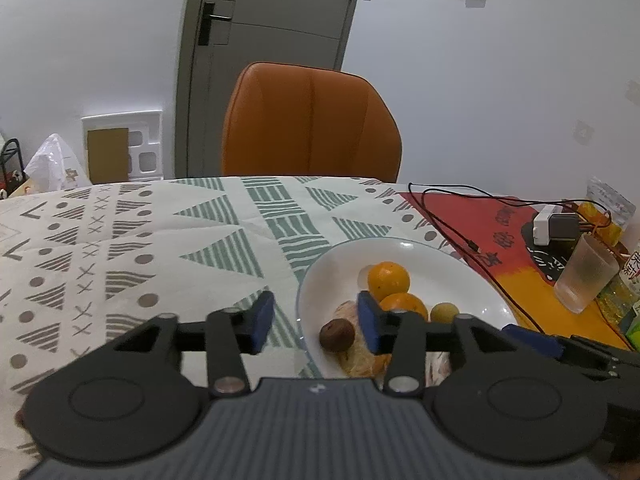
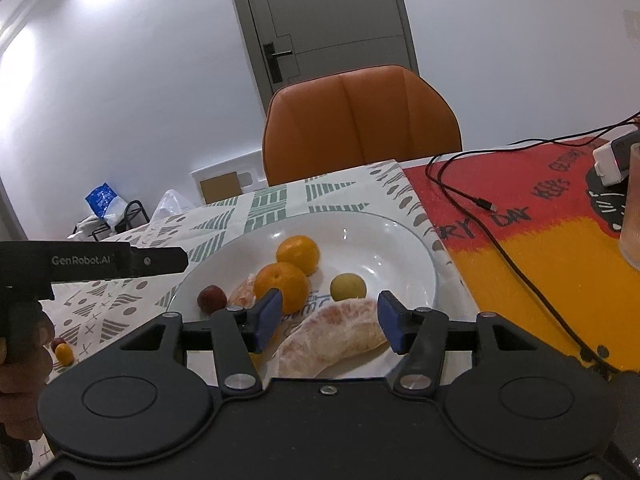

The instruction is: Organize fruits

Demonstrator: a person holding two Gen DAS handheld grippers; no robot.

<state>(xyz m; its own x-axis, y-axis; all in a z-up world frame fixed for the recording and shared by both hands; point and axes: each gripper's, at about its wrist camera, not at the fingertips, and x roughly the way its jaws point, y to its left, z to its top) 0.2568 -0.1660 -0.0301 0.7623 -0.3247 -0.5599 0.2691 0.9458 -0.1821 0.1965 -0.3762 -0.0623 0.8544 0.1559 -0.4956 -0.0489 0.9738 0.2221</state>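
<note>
A patterned tablecloth (image 1: 120, 248) spreads across the table, an orange chair (image 2: 360, 120) behind it and a red-and-yellow mat (image 2: 540, 240) off to the right with a black cable (image 2: 460, 192) snaking over it. On the cloth sits the white plate (image 2: 400, 248), and the fruit is all gathered there: a big peeled pomelo segment (image 2: 332, 336) at the near edge, two oranges (image 2: 282, 284) touching each other, a small yellow-green fruit (image 2: 348, 286), a little dark red one (image 2: 212, 299). The right gripper (image 2: 328, 320) hangs over the pomelo, fingers spread, gripping nothing. The left gripper (image 1: 316, 320) hovers at the plate's left rim, also spread wide and empty.
</note>
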